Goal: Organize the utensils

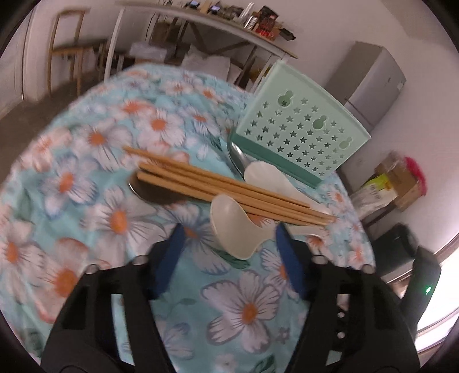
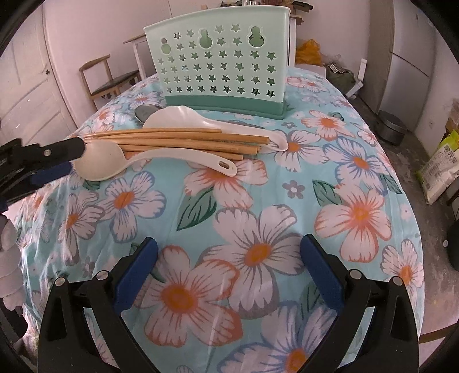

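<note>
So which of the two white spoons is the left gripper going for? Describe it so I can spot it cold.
Start at the mint-green star-punched utensil holder standing on the floral tablecloth. In front of it lies a bundle of wooden chopsticks. The target spoon is the white one on the near side of the bundle; its bowl sits at the left gripper, unlike the other white spoon beside the holder.

Home interior: floral tablecloth, wooden chair, panelled door, fridge, cluttered shelf, sacks on floor.
</note>
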### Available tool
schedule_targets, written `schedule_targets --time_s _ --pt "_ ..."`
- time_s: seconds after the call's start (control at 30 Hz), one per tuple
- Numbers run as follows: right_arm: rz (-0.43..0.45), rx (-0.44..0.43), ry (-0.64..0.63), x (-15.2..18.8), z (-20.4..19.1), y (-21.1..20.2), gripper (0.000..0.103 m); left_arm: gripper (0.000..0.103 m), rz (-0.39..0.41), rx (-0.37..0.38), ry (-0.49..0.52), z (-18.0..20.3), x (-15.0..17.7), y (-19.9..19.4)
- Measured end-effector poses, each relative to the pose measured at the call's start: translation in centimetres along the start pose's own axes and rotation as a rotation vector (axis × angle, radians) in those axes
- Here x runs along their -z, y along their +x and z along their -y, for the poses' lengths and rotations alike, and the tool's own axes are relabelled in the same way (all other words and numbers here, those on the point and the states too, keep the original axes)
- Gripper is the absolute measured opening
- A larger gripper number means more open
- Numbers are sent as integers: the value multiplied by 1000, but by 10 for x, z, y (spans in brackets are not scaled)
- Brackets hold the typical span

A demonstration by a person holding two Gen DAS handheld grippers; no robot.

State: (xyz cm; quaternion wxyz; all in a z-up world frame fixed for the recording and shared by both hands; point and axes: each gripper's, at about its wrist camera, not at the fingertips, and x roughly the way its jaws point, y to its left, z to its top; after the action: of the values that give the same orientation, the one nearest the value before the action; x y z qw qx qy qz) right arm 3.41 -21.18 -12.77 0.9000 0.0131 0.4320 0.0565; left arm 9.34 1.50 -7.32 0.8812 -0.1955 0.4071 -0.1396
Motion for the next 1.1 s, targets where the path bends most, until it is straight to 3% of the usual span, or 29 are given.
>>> schedule_targets --time_s 0.17,0.23,0.3,0.33,0.43,0.7,0.8,1.1 --pt "15 -16 10 1 3 -2 97 35 -63 40 -93 -10 1 25" --pt "18 -17 14 1 3 -2 97 27 -57 38 -116 -12 0 31" --pt "20 -19 16 1 3 -2 97 10 -61 32 -130 -13 -1 35" --pt "21 -20 17 1 3 -2 97 9 -67 36 -142 -13 -1 36" --pt "25 -23 21 1 3 -2 97 8 -76 43 -142 -15 0 27" --pt "31 -23 36 0 3 -2 98 9 -114 -57 -107 -35 13 -9" --pt "40 -31 56 0 5 -2 98 10 -113 -20 -184 -51 14 -10" --pt "80 -85 113 3 15 -6 98 11 -66 -11 -211 -48 12 -1"
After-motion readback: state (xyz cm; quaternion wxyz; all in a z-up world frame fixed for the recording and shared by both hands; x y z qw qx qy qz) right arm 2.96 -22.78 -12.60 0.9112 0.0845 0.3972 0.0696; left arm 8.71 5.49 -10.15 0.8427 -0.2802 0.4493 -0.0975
